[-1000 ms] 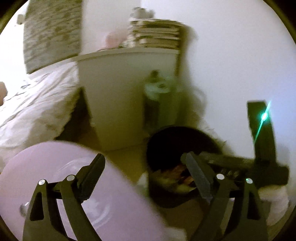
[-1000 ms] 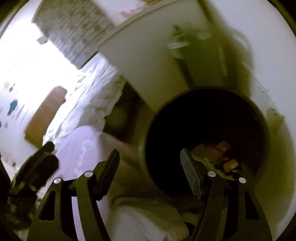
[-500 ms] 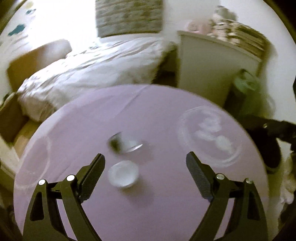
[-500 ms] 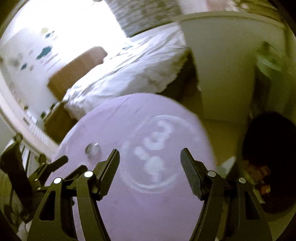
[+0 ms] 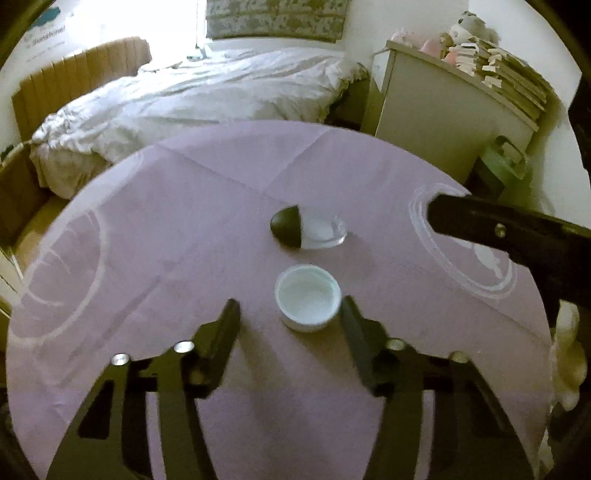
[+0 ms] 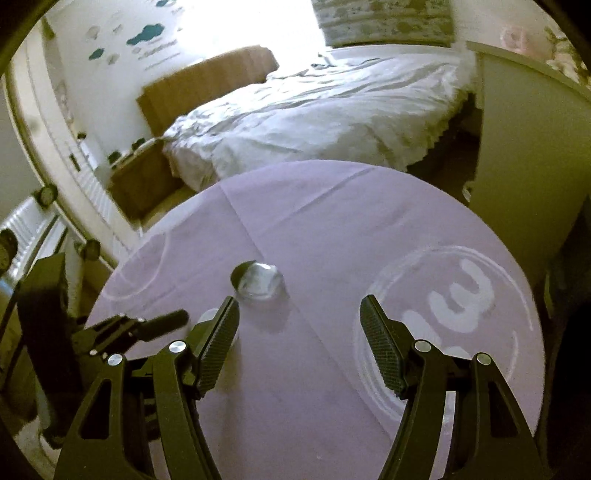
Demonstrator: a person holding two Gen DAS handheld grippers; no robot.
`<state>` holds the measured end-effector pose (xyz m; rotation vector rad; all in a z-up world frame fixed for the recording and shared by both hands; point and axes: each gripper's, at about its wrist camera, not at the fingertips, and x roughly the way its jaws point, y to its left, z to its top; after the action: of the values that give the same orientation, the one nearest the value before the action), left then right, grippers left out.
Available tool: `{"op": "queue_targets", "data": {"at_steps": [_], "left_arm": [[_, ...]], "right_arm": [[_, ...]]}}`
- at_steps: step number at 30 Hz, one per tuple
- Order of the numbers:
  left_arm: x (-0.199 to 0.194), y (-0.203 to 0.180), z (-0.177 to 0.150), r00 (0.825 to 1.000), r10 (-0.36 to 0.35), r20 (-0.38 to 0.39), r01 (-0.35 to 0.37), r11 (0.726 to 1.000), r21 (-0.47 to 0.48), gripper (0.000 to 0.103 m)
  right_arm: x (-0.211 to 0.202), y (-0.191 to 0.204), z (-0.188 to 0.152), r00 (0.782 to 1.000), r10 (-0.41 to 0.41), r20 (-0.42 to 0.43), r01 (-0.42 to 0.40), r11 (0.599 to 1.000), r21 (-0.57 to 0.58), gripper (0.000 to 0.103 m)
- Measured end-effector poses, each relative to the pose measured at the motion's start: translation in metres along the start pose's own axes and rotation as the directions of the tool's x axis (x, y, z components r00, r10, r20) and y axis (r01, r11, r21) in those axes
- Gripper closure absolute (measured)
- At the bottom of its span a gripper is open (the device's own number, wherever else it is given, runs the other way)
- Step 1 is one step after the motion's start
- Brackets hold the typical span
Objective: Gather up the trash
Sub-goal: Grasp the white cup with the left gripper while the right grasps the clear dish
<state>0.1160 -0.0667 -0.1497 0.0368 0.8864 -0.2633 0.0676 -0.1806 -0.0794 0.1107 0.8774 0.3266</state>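
On a purple table (image 5: 192,229) by a bed (image 5: 207,96): a white cup (image 5: 307,297) just ahead of the wide-open, empty left gripper (image 5: 290,317), nearer than the open, empty right gripper (image 6: 299,314), tipped clear cup (image 5: 308,230) farther back.

Blown-out window (image 6: 236,26) glare; dim, yellowish edges w/ fisheye warp.
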Motion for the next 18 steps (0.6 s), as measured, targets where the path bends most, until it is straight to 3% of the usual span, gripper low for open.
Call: {"op": "queue_targets", "data": {"at_steps": [4,13,18], "left_arm": [[-0.001,0.009,-0.001,1.0,-0.015,0.002,0.015,1.0,-0.008,0.069],[-0.022,0.038,-0.001,0.997,-0.057,0.051,0.062,0.994,-0.089,0.069],[-0.033,0.051,-0.007,0.997,-0.053,0.064,0.06,0.991,-0.12,0.069]], "right_arm": [[0.019,0.01,0.007,1.0,-0.001,-0.029,0.0,0.999,-0.036,0.035],[0.075,0.049,0.023,0.994,-0.039,-0.101,0.024,0.989,-0.144,0.035],[0.102,0.064,0.017,0.983,-0.12,-0.138,0.089,0.974,-0.207,0.046]]}}
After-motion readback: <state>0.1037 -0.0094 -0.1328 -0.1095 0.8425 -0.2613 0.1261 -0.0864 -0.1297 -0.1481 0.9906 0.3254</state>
